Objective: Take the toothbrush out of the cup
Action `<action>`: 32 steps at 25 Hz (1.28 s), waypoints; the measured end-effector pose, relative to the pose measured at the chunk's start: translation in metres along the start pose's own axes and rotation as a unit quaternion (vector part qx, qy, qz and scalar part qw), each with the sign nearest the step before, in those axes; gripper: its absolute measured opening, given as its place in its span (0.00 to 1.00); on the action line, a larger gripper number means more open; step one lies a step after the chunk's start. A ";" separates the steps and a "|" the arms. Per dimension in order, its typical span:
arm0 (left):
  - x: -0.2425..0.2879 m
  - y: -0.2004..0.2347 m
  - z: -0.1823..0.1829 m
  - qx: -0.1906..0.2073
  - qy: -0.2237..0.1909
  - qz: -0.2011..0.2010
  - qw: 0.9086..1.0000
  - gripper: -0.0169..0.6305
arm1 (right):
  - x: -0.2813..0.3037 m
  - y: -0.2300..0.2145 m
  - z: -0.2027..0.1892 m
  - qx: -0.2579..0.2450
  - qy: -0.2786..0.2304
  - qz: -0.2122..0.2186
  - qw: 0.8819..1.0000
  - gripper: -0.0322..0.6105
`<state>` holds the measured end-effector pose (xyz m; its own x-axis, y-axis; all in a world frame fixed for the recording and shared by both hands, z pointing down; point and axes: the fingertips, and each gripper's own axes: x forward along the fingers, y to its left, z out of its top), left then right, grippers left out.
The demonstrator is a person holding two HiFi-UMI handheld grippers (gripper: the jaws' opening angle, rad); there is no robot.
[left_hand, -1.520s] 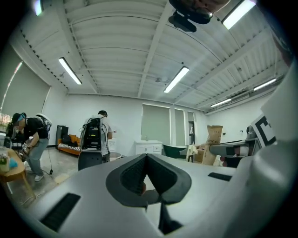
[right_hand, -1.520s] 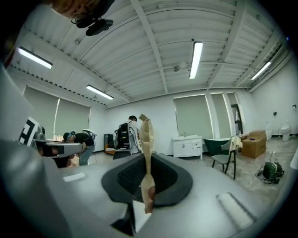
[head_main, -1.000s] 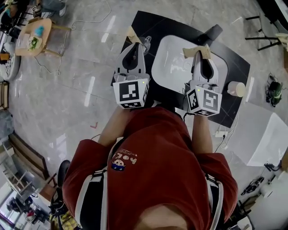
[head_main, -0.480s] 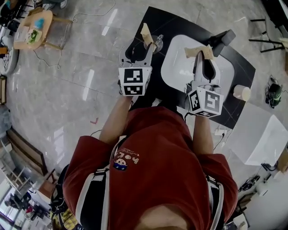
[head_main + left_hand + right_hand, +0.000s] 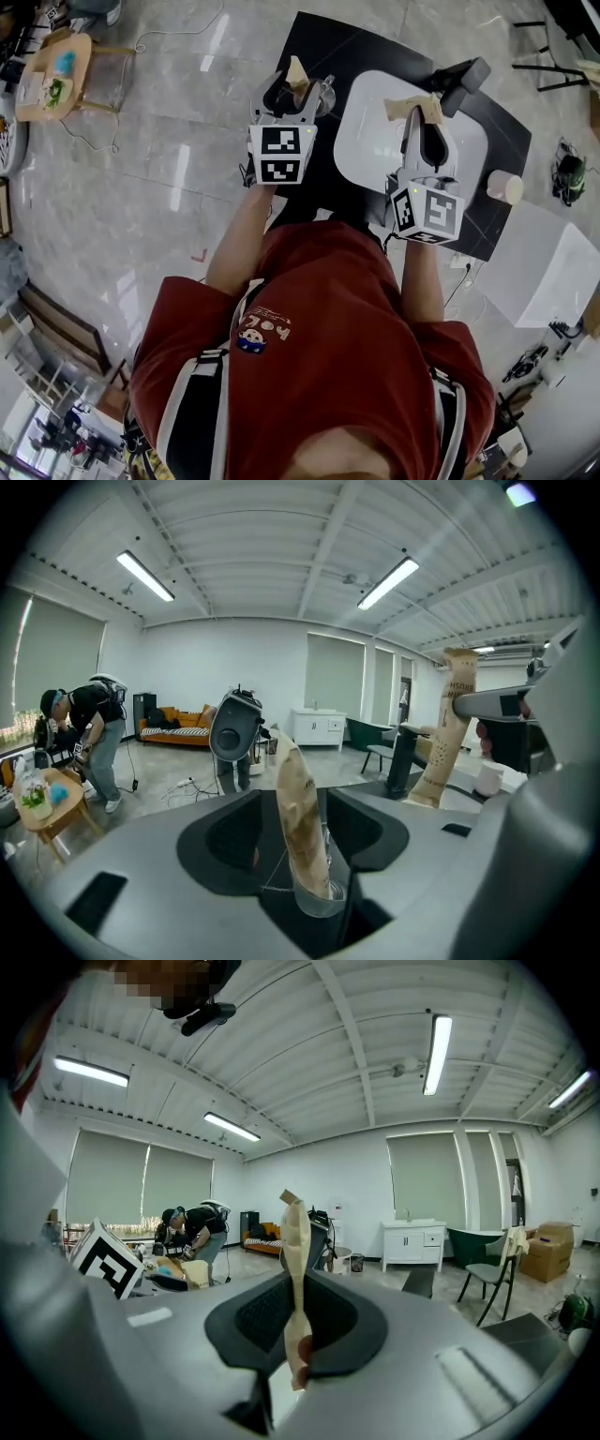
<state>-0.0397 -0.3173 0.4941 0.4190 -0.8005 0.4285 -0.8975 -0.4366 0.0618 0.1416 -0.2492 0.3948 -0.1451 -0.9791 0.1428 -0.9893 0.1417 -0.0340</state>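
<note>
A clear glass cup (image 5: 319, 892) stands on the black counter (image 5: 319, 47) with a paper-wrapped toothbrush (image 5: 300, 808) leaning upright in it. My left gripper (image 5: 305, 844) has the cup between its jaws, which are opening, and the pads do not press on it. In the head view the left gripper (image 5: 295, 92) is at the counter's left part, with the wrapped toothbrush's (image 5: 298, 71) top sticking out past it. My right gripper (image 5: 424, 122) hovers over the white basin (image 5: 370, 141). It is shut on a second paper-wrapped toothbrush (image 5: 297, 1260) that stands up between the jaws.
A black faucet (image 5: 459, 73) sits at the basin's far side. A small white cup (image 5: 504, 186) stands at the counter's right end, with a white box (image 5: 544, 272) on the floor beyond. A small table (image 5: 56, 80) is far left. A person (image 5: 89, 733) bends over in the background.
My left gripper moved forward and down to the cup, and its jaws went from shut to wide apart round it. The right gripper kept hold of its wrapped toothbrush over the basin.
</note>
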 end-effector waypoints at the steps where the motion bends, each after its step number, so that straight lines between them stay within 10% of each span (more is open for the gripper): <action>1: 0.001 0.000 0.000 0.000 0.001 0.002 1.000 0.36 | 0.001 -0.001 -0.001 0.001 0.001 0.000 1.000 0.11; 9: 0.001 0.005 0.004 0.004 -0.007 0.027 1.000 0.14 | 0.003 -0.004 -0.003 -0.009 -0.001 0.004 1.000 0.11; 32: -0.065 -0.050 0.097 0.082 -0.134 0.083 0.984 0.08 | -0.051 -0.075 0.022 0.026 -0.058 -0.010 0.998 0.11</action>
<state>-0.0087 -0.2831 0.3756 0.3093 -0.9364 0.1655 -0.9318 -0.3333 -0.1440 0.2235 -0.2133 0.3680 -0.1191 -0.9925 0.0293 -0.9896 0.1162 -0.0845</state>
